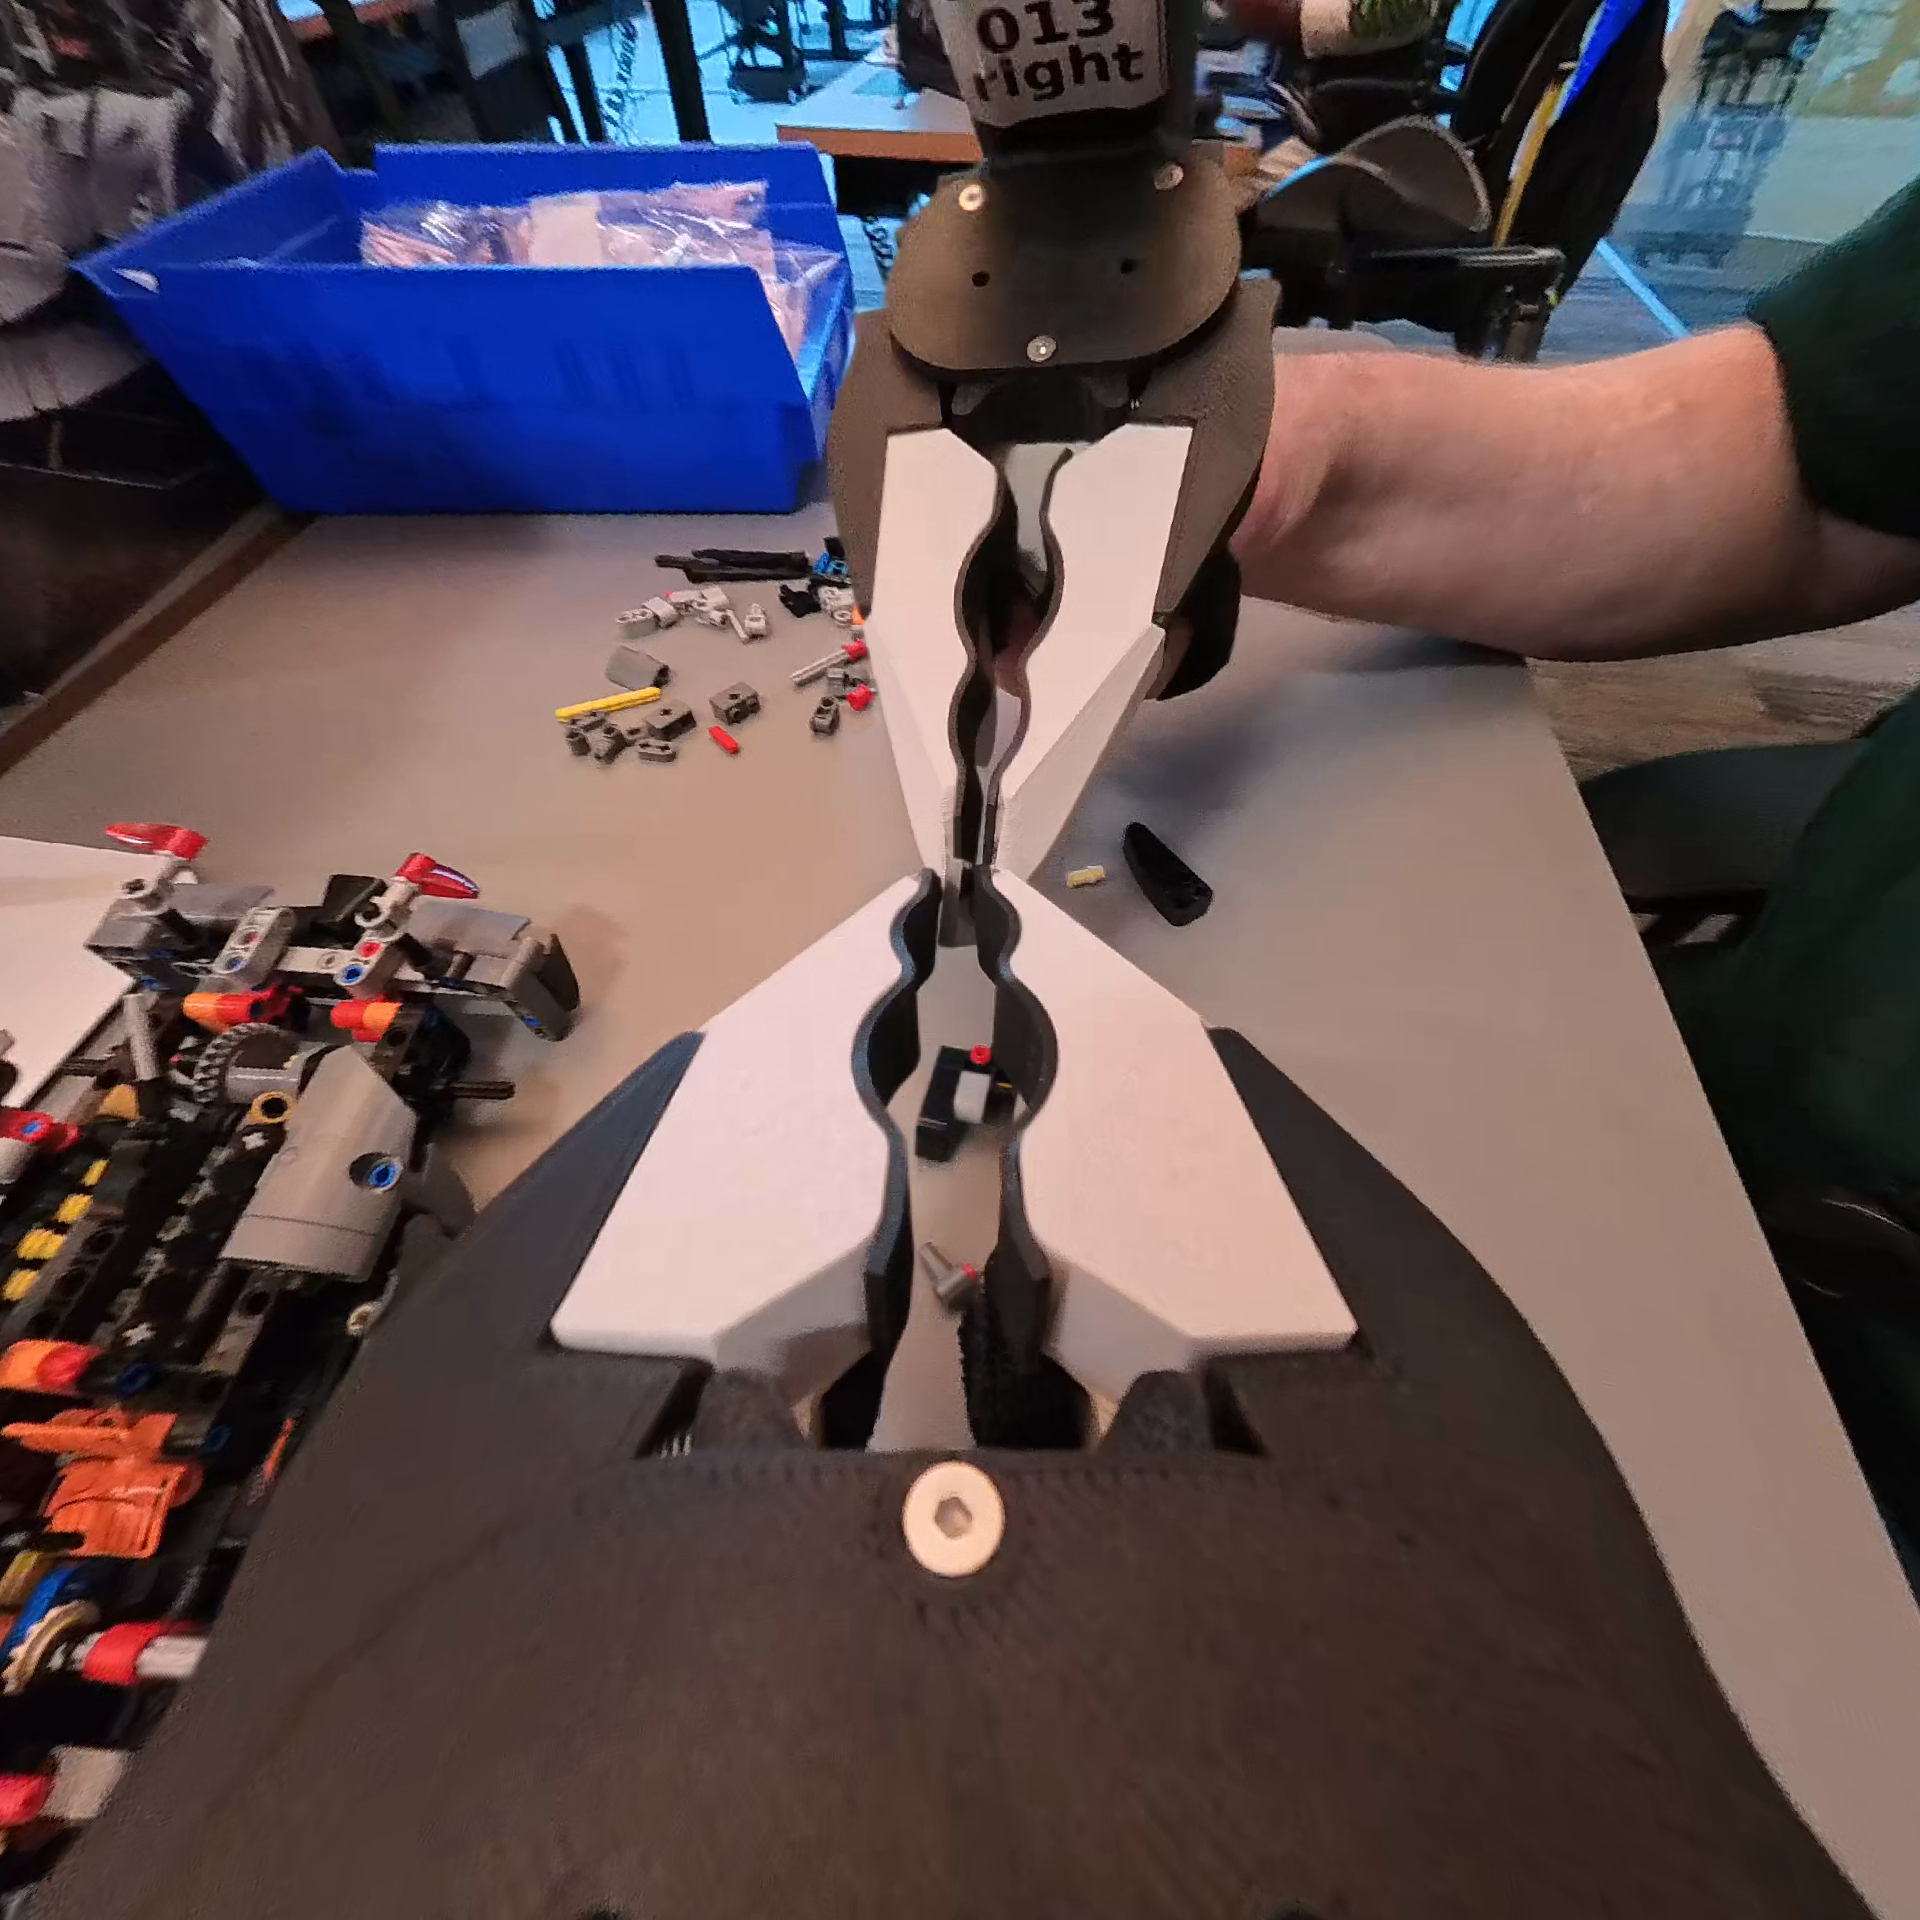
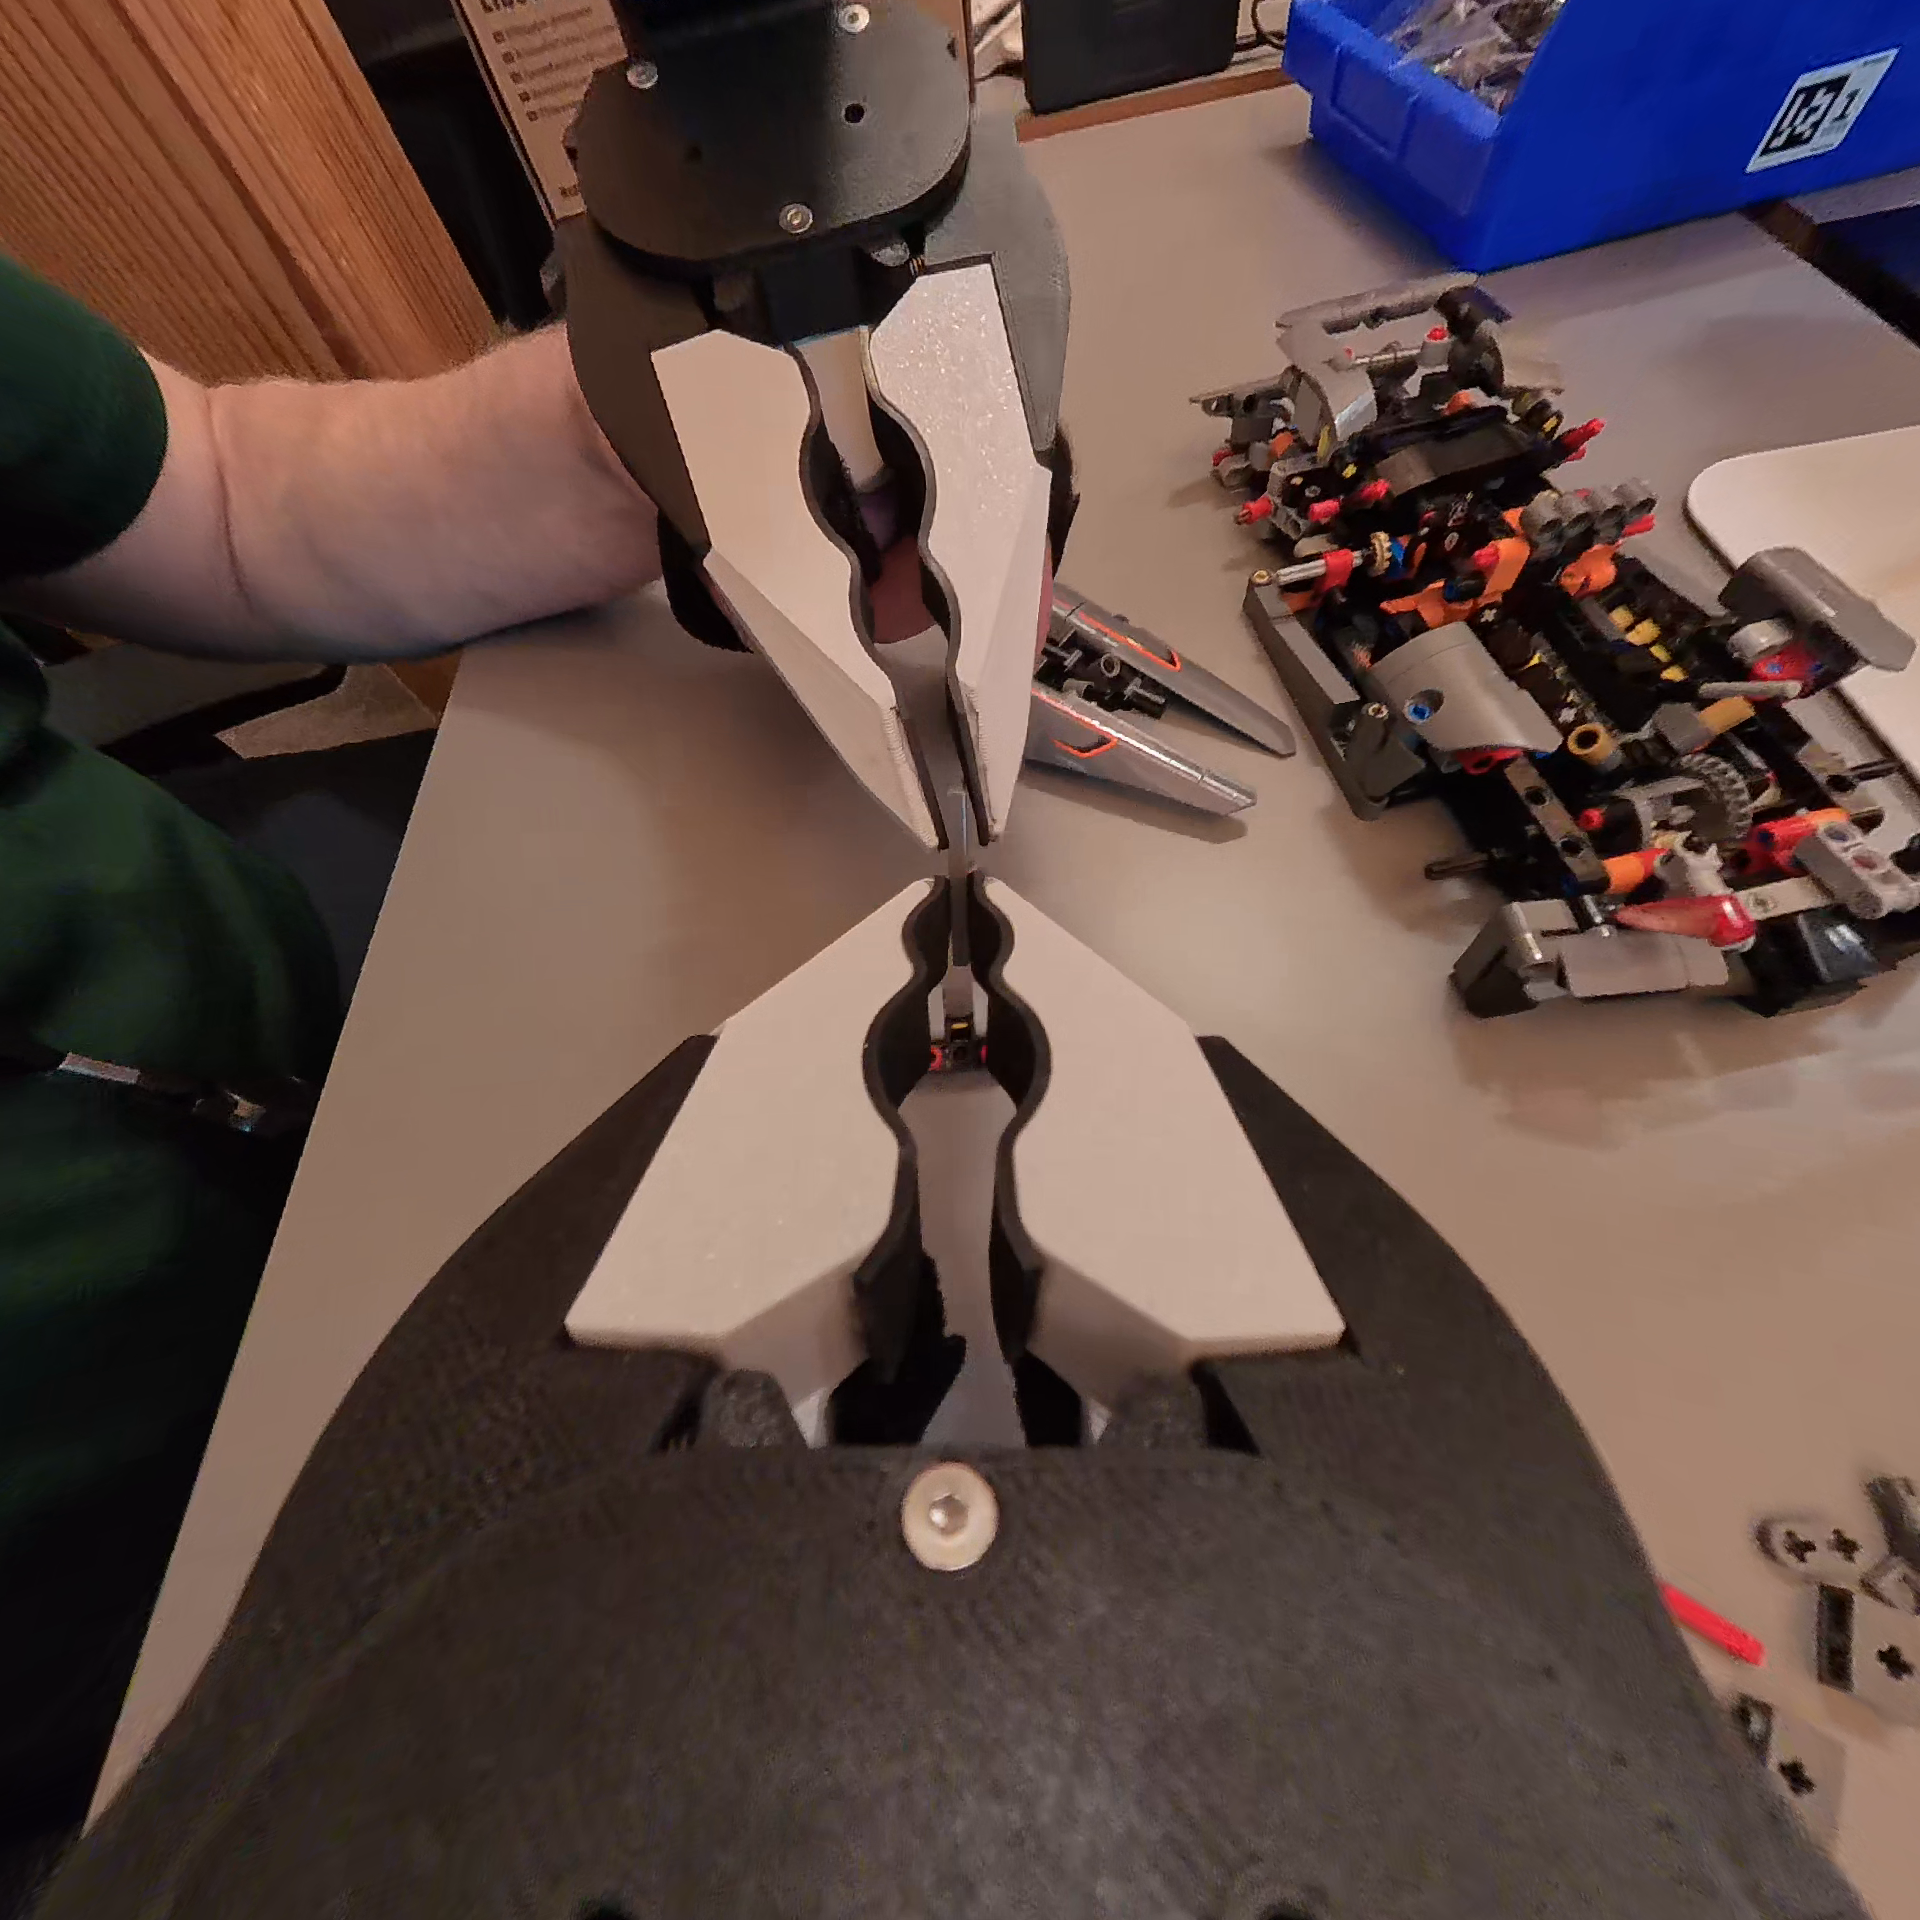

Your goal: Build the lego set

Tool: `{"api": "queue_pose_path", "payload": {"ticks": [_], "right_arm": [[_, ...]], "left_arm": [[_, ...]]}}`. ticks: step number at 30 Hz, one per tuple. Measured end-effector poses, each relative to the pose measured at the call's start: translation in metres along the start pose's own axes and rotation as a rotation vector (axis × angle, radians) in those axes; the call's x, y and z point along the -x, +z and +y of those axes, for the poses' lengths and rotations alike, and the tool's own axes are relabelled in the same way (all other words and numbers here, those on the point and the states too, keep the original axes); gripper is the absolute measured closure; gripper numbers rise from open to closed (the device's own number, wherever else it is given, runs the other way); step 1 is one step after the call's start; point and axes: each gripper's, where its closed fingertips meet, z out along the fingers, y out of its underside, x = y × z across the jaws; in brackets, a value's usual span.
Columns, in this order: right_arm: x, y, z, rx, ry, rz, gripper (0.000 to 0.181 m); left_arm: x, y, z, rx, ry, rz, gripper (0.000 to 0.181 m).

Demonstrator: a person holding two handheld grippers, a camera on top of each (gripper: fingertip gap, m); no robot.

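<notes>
Lego chassis [image 1: 260, 1122], part-built in grey, black and orange, lies at 8 o'clock in the left wrist view, running off the left edge beside a white sheet [image 1: 52, 935]; in the right wrist view the same model [image 2: 1579, 707] sits at 2 o'clock, well apart from the near table edge. Blue bin [image 1: 488, 332] at 11 o'clock, holding clear bags, stands near the far side of the grey table [image 1: 1351, 1039]. Loose small pieces [image 1: 707, 675], grey, black, yellow and red, are scattered at 12 o'clock, short of the bin. Left gripper [image 1: 958, 899] and right gripper [image 1: 971, 842] meet tip to tip at centre above bare tabletop, both sets of fingers closed on one thin grey piece [image 1: 961, 914] bridging them; the same piece [image 2: 961, 831] shows in the right wrist view between the right gripper [image 2: 958, 894] and the left gripper [image 2: 961, 821]. Small black sub-assembly [image 1: 961, 1101] rests on the table below the left gripper's fingers. Yellow stud [image 1: 1084, 876] and black curved piece [image 1: 1166, 871] lie at 1 o'clock on open surface. Two grey pointed panels [image 2: 1143, 717] lie beside the chassis. Table's right edge runs close along a person's forearm [image 1: 1507, 499].
</notes>
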Motion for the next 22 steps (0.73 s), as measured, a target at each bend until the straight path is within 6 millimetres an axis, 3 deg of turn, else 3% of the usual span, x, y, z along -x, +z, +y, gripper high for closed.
{"api": "queue_pose_path", "payload": {"ticks": [5, 11, 22], "right_arm": [[-0.011, 0.002, -0.005, -0.051, -0.027, 0.027, 0.181], [-0.017, 0.003, 0.002, -0.089, -0.053, 0.043, 0.181], [-0.026, -0.006, 0.008, -0.143, -0.017, 0.036, 0.181]], "left_arm": [[0.013, -0.004, -0.002, -0.009, 0.039, -0.102, 0.167], [0.023, -0.004, 0.0, -0.011, 0.062, -0.182, 0.161], [0.028, 0.004, 0.015, 0.07, 0.116, -0.222, 0.157]]}}
